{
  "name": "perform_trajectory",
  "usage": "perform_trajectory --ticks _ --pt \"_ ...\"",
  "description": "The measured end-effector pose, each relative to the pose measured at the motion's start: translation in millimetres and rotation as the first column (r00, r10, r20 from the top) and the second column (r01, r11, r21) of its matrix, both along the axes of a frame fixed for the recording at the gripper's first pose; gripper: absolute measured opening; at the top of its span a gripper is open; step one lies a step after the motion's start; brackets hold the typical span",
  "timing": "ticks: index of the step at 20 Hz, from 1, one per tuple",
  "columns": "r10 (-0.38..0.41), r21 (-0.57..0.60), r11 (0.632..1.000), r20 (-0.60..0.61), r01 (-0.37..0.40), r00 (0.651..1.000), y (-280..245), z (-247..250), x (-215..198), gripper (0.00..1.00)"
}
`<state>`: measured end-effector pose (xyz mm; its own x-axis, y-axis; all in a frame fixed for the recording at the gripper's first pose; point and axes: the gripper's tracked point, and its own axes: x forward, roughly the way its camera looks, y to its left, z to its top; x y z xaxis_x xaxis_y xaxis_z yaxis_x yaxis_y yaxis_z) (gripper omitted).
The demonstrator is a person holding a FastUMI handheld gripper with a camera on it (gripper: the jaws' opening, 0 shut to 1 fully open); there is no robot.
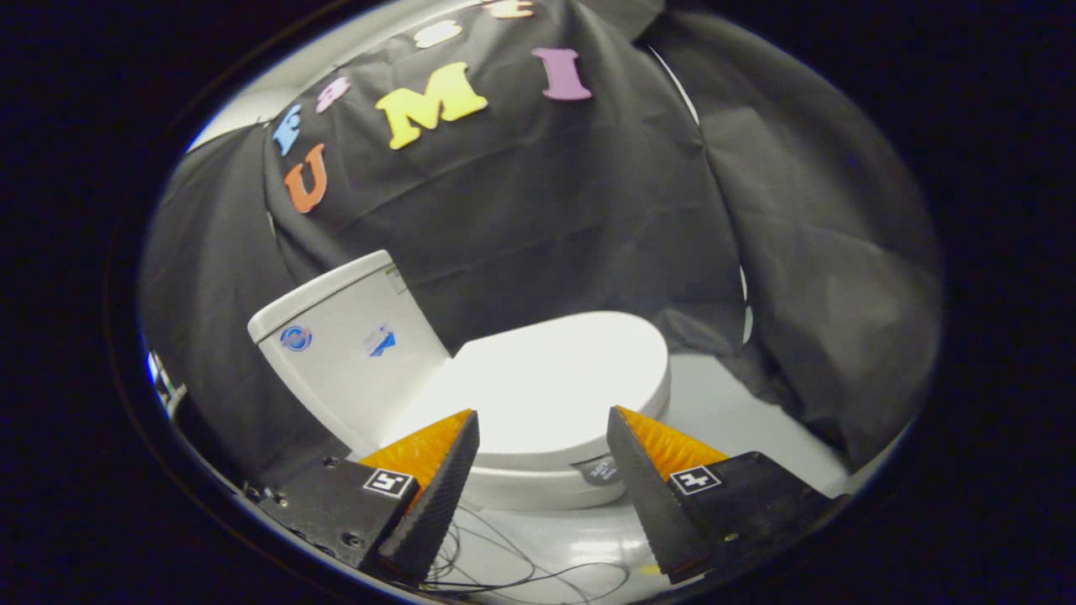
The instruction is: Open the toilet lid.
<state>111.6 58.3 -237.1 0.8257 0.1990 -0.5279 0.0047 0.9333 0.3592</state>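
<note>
Just ahead of the fingers, and partly between their tips, lies the toilet lid (555, 370), flat and closed on the bowl, its glossy white top catching a strong glare. It looks like rigid moulded plastic: stiff, not fragile, probably fairly light, and hinged at the end nearest the tank (340, 349). Such a smooth, rounded surface will likely be slippery under the pads, so a pinch on the flat top would get nowhere. The better hold, as I judge it, is the free rim at the end away from the tank, or along the near side where the lid overhangs the bowl (538, 487); one finger hooked under that edge could lever it up, and the swing would then go toward the tank. A small dark label (598, 471) sits on the bowl's front wall below the rim.

The gripper (543, 424) stands open, its two orange-backed fingers spread wide with nothing between them, and whether the tips touch the lid I cannot tell. Each finger base carries a square marker tag (387, 482). Below the bowl, thin dark cables (504, 571) trail across the pale floor (740, 412). Black cloth hangs behind the tank and around the booth.
</note>
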Motion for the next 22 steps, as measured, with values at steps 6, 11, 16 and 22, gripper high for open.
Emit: perform_trajectory --ticks 6,11,16,22 --pt "-0.071 0.199 0.972 -0.25 0.124 0.966 -5 -73 -7 0.93" --pt "-0.122 0.278 0.935 -0.329 0.219 0.936 -16 -101 -5 0.85" --pt "-0.142 0.393 0.869 -0.383 0.3 0.913 -21 -111 9 0.79" --pt "-0.136 0.465 0.799 -0.478 0.381 0.868 -24 -138 16 0.63"
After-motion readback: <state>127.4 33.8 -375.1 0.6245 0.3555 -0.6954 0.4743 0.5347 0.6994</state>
